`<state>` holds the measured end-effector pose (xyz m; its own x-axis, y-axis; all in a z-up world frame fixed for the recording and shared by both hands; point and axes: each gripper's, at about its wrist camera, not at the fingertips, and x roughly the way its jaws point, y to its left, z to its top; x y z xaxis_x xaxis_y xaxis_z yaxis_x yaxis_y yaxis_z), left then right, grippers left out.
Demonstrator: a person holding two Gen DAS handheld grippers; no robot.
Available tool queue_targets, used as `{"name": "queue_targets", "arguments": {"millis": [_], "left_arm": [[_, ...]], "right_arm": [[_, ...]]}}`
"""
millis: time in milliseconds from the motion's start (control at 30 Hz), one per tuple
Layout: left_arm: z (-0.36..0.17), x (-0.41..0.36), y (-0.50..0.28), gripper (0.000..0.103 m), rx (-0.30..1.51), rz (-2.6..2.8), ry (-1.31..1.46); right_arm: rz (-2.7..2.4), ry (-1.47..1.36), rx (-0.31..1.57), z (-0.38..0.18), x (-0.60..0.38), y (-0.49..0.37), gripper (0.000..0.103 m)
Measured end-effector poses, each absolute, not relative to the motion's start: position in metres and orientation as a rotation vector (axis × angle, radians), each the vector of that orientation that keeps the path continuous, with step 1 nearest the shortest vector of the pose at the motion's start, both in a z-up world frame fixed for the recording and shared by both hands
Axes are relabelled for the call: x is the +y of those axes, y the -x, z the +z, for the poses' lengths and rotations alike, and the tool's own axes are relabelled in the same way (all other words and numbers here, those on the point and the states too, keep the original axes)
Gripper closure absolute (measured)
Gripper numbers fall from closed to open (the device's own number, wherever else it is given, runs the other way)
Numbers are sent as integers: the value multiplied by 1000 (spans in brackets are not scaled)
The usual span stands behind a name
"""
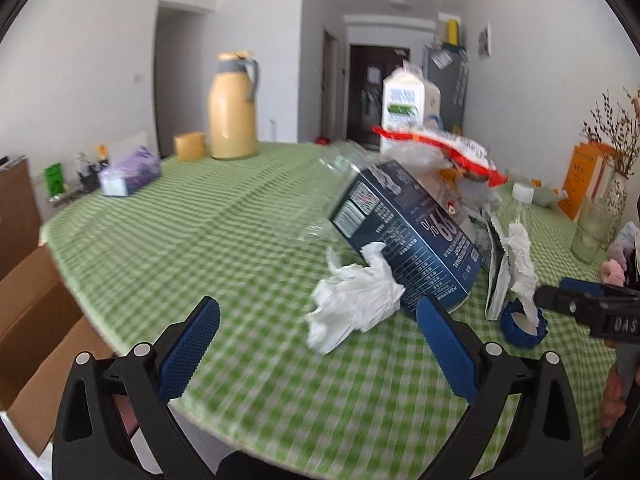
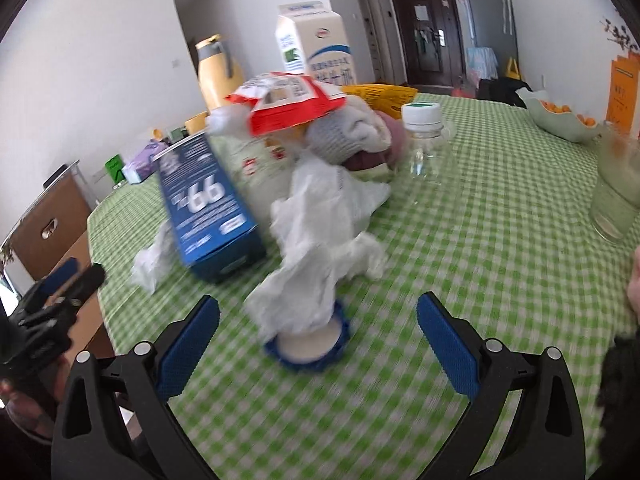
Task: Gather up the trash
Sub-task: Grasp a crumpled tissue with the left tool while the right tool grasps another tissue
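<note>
A heap of trash lies on the green checked table (image 1: 240, 240). In the left wrist view a crumpled white tissue (image 1: 356, 304) sits just ahead of my left gripper (image 1: 322, 316), which is open and touches nothing. Behind the tissue leans a dark blue box (image 1: 404, 232), with a red and white wrapper (image 1: 452, 148) on top of the heap. In the right wrist view my right gripper (image 2: 318, 320) is open, and a blue lid (image 2: 308, 344) lies just beyond its fingertips. A second tissue (image 2: 316, 248) stands on that lid. The pads touch neither.
A milk carton (image 2: 316, 48), a clear bottle (image 2: 422, 128) and bundled cloth (image 2: 348, 132) stand behind the heap. A glass (image 2: 616, 192) and a fruit bowl (image 2: 560, 116) are on the right. A yellow flask (image 1: 232, 108) and a tissue pack (image 1: 128, 172) are far left. Cardboard boxes (image 1: 36, 320) sit beside the table.
</note>
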<state>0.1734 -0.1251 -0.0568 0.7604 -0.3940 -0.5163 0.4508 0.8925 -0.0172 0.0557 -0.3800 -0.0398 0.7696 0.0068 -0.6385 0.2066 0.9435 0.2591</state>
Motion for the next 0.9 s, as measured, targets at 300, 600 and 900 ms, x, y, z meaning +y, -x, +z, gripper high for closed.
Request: {"name": "queue_targets", "arguments": {"millis": [300,600,900], "left_arm": [[-87,-163,-229,69,720,-563,-179],[-62,-150,-221,91,697,-630,-100],[-18,-113,-212,91,582,-575,-76]], "right_arm": [[-102,-468,750,-54,-406,-90,83],[-158,-410,679,-20,-410,-80,99],[-219,-323,571,28,-404,-67,99]]}}
